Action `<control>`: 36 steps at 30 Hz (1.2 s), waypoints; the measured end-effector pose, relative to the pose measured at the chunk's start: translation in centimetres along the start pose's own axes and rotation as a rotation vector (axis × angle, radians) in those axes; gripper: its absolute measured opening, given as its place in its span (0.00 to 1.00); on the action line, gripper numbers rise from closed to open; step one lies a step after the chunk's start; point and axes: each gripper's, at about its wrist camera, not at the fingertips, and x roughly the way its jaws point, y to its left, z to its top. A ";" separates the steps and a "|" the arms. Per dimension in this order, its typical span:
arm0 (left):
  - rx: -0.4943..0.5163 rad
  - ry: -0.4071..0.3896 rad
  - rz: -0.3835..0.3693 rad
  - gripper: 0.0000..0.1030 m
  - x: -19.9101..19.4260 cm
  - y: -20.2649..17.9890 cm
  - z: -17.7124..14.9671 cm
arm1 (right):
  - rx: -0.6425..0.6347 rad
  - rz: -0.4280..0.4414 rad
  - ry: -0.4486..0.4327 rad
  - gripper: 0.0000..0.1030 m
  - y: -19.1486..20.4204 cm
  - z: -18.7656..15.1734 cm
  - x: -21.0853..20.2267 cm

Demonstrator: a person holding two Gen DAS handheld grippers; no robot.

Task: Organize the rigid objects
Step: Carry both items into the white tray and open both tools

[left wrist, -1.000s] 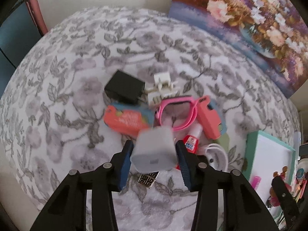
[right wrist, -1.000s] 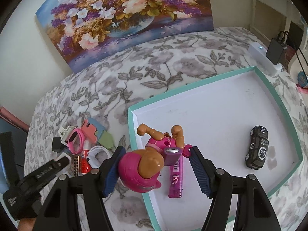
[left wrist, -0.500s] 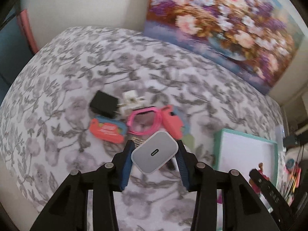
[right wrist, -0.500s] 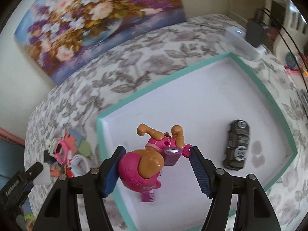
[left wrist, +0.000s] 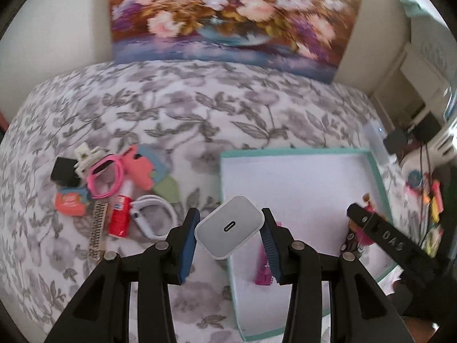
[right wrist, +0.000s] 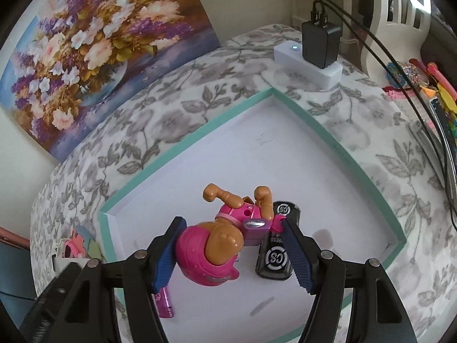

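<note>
The black toy car (right wrist: pixel 275 253) in the white tray (right wrist: pixel 297 120) shows two round badges, one clearly reading "CS". No other lettering is legible. Both my grippers point steeply down over the floral bedspread (left wrist: pixel 177 108). My left gripper (left wrist: pixel 228 233) is clamped on one white charger block (left wrist: pixel 228 230), its port facing the camera, above the tray's (left wrist: pixel 374 168) near left edge. My right gripper (right wrist: pixel 232 253) is clamped on one pink toy pup (right wrist: pixel 217 243), held over the tray just beside the car. One pink lighter (right wrist: pixel 164 303) lies in the tray, partly hidden. Left of the tray sits a pile: one pink goggles (left wrist: pixel 104 178), one red bottle (left wrist: pixel 120 218), one white cable (left wrist: pixel 152 214).
</note>
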 end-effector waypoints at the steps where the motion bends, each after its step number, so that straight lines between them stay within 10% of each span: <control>1: 0.010 0.007 -0.001 0.43 0.5 -0.4 0.0 | -0.001 -0.004 -0.003 0.69 -0.1 0.0 0.1; 31: 0.147 0.018 -0.011 0.43 4.4 -3.8 -0.5 | -0.050 -0.023 0.007 0.70 0.7 0.2 1.1; 36: 0.141 0.019 -0.011 0.57 4.0 -3.5 -0.3 | -0.054 -0.026 0.017 0.70 0.8 0.3 1.2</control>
